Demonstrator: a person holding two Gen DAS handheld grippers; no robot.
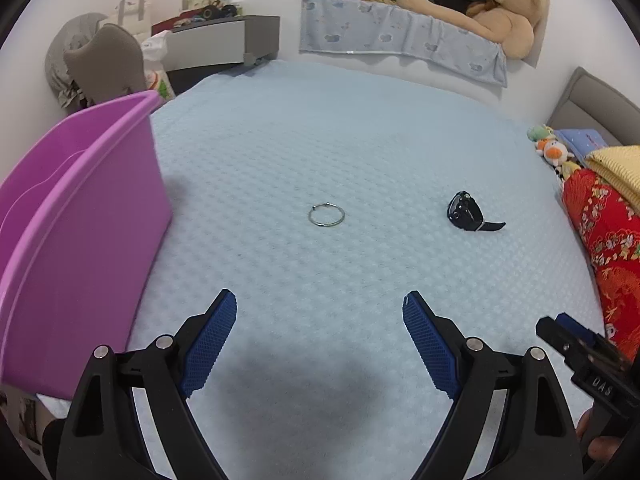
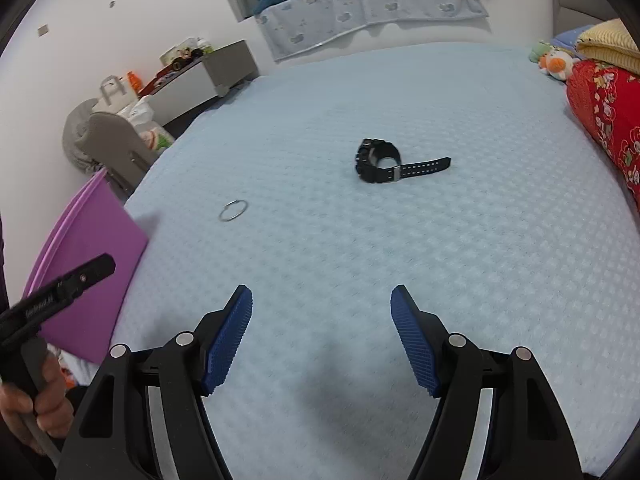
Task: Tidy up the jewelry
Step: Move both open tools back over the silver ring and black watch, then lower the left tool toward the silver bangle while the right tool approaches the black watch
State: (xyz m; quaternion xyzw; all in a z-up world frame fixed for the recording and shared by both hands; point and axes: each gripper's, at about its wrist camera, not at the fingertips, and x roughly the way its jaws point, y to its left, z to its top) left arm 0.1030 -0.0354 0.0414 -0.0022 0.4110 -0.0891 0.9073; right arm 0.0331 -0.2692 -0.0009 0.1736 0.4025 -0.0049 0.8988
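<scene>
Your two grippers hang over the pale blue bedspread with nothing in either: the left gripper has its blue pads spread wide, and the right gripper stands spread too, a little narrower, both angled down at bare quilt. Ahead of you lie the two pieces to be sorted, well apart from each other. The thin metal ring lies flat on the waffle weave, near the purple bin on your left; it looks like fine wire and sits so low that your pads could slide over it, press it into the soft cover, or flick it away. The black watch rests further right with its case propped up and one perforated strap trailing flat toward the red patterned bedding; grab the strap alone and the heavy case may swing or slip free on the way to the bin. The bin stands with its tall wall toward you, so a low carry risks knocking its rim. The bedspread gives underfoot, so judge depth carefully.
</scene>
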